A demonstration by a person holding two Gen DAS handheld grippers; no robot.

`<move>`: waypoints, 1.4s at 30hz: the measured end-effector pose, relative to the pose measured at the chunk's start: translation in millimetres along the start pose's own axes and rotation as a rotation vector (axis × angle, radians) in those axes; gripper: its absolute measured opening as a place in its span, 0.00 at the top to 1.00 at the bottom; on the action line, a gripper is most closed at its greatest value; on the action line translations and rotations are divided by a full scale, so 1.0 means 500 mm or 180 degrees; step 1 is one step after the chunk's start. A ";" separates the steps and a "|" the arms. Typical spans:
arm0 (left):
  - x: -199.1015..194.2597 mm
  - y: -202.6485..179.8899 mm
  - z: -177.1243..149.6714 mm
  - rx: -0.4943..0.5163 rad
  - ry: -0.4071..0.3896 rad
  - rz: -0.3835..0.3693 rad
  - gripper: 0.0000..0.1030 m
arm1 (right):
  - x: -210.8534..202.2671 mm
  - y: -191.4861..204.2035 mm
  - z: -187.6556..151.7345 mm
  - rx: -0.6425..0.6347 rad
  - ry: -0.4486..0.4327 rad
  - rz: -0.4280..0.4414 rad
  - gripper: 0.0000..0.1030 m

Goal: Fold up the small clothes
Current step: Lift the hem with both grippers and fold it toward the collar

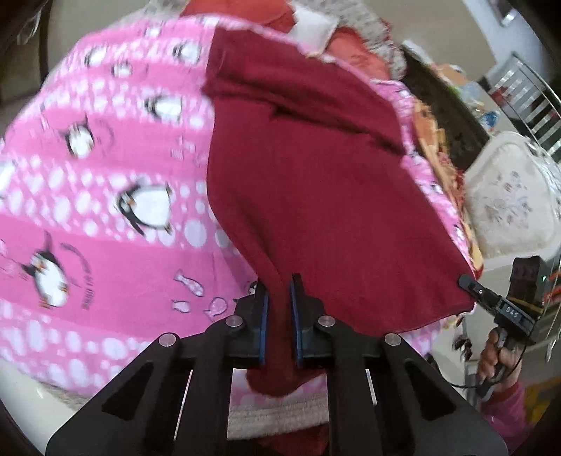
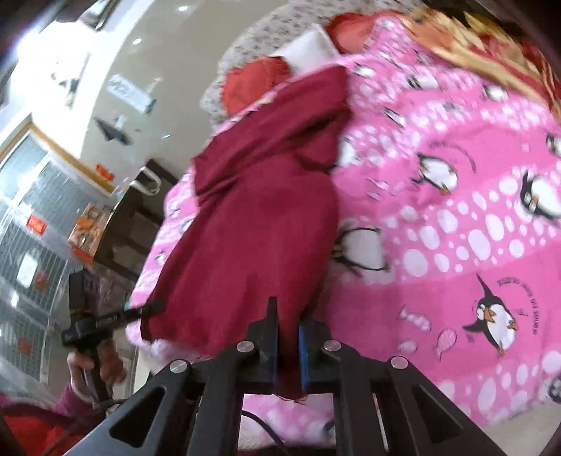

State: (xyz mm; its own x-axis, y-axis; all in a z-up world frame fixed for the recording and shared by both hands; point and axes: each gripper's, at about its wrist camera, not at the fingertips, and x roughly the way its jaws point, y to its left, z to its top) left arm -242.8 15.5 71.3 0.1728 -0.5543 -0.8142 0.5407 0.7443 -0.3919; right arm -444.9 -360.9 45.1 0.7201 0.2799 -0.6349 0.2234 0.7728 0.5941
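A dark red garment (image 1: 315, 193) lies spread over a pink penguin blanket (image 1: 105, 175), its near edge lifted. In the left wrist view my left gripper (image 1: 279, 287) is shut on one near corner, with cloth bunched between the blue pads. My right gripper (image 1: 468, 282) pinches the other near corner at the right. In the right wrist view the dark red garment (image 2: 263, 210) runs away from my right gripper (image 2: 285, 315), which is shut on its edge. My left gripper (image 2: 156, 308) grips the corner at the left.
Beyond the garment lies a heap of orange-red and white clothes (image 1: 315, 28). A white embroidered cushion (image 1: 508, 196) sits to the right of the blanket. A dark cabinet (image 2: 133, 224) and wire racks stand off the blanket's left side. A person's hand (image 2: 101, 364) holds the left gripper's handle.
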 end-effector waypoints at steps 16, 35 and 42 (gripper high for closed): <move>0.044 0.085 -0.045 -0.0451 0.0183 0.0112 0.80 | 0.039 -0.044 -0.048 0.0368 0.0453 -0.0047 0.66; 0.076 0.064 -0.014 -0.0268 0.0283 0.0046 0.94 | 0.074 -0.036 -0.024 0.0558 0.0458 0.0618 0.88; 0.040 0.040 0.063 -0.0154 -0.0074 0.0252 0.94 | 0.046 0.006 0.070 0.0382 0.0150 0.0869 0.89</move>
State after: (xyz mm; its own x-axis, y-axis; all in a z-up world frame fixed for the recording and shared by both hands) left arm -202.6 7.7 60.6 0.2329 -0.5010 -0.8335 0.4843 0.8030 -0.3473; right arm -404.6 -371.9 49.5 0.7336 0.4964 -0.4641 0.1037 0.5933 0.7983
